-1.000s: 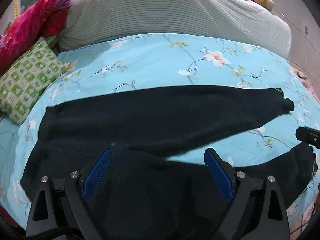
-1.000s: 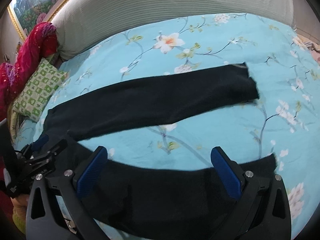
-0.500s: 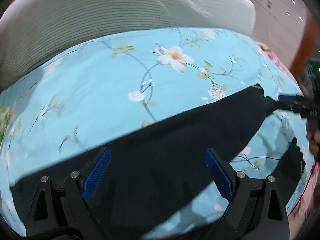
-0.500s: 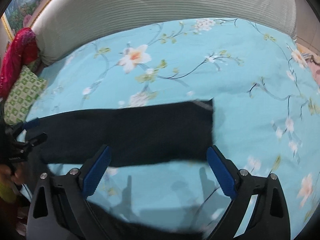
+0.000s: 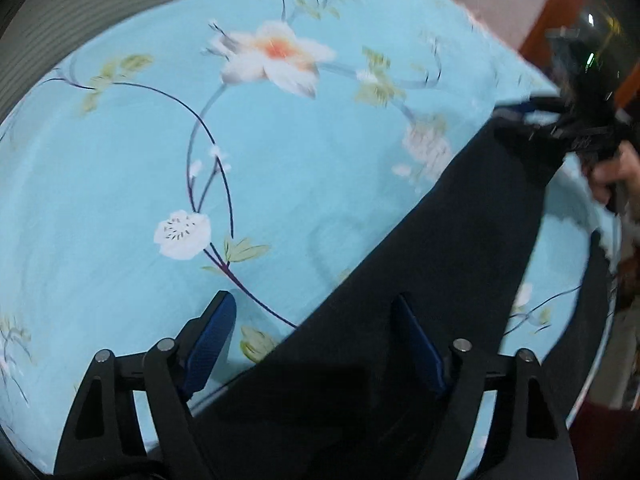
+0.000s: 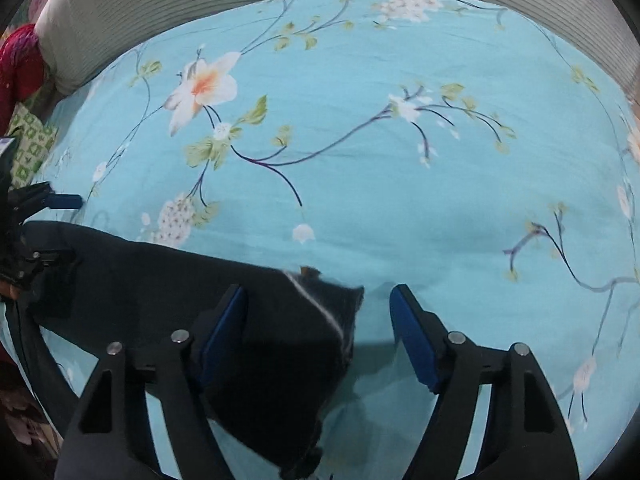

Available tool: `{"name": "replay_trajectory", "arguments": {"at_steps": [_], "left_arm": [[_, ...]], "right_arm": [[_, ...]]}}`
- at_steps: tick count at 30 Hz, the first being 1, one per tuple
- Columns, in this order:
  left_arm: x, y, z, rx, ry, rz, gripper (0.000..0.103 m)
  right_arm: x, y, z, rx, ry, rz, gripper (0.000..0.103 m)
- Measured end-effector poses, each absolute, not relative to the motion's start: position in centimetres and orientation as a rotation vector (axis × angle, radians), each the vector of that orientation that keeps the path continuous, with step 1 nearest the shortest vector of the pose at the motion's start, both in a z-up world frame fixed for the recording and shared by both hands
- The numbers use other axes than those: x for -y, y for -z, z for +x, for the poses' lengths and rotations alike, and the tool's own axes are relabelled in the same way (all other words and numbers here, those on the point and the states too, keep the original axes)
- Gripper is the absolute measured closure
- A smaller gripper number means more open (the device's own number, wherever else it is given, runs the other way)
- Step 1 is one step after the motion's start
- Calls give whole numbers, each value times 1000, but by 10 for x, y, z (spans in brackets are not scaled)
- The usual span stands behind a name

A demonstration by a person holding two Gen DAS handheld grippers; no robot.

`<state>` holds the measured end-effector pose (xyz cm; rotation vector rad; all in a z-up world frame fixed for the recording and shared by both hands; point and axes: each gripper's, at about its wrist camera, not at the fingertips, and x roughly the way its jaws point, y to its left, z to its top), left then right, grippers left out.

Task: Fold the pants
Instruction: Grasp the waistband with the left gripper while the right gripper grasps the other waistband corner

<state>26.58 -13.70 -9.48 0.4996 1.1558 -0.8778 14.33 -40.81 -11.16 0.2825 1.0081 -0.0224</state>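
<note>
MOVED: both hands now over far black knit pants leg [image 5: 460, 240] on blue floral bed sheet [image 5: 120, 200] | JAWS: left gripper [image 5: 320, 344] and right gripper [image 6: 320, 332] closing, still apart (nothing pinched) | RELATION: leg runs hand to hand; right straddles hem, left the upper edge.

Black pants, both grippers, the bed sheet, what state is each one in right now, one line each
Black pants: lying unfolded on the sheet, leg end between the right gripper's fingers.
Left gripper: open, jaws just been closing, straddling the pant leg's edge, not pressing it.
Right gripper: open, jaws just been closing, around the cuff, not clamped.
Floral bed sheet: spread flat, smooth.
</note>
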Motion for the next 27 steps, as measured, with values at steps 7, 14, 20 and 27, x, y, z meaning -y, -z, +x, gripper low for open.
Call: {"name": "replay_trajectory", "arguments": {"at_steps": [7, 14, 20, 27], "left_arm": [[145, 93, 259, -1194, 980, 465, 86], [129, 67, 218, -1126, 983, 436, 98], [117, 43, 158, -1057, 984, 436, 99], [97, 38, 84, -1012, 955, 394, 99]], "right_arm": [[409, 106, 150, -978, -72, 354, 91], [400, 85, 117, -882, -109, 405, 94], [387, 55, 60, -789, -123, 402, 94], [357, 60, -5, -795, -119, 323, 94]]}}
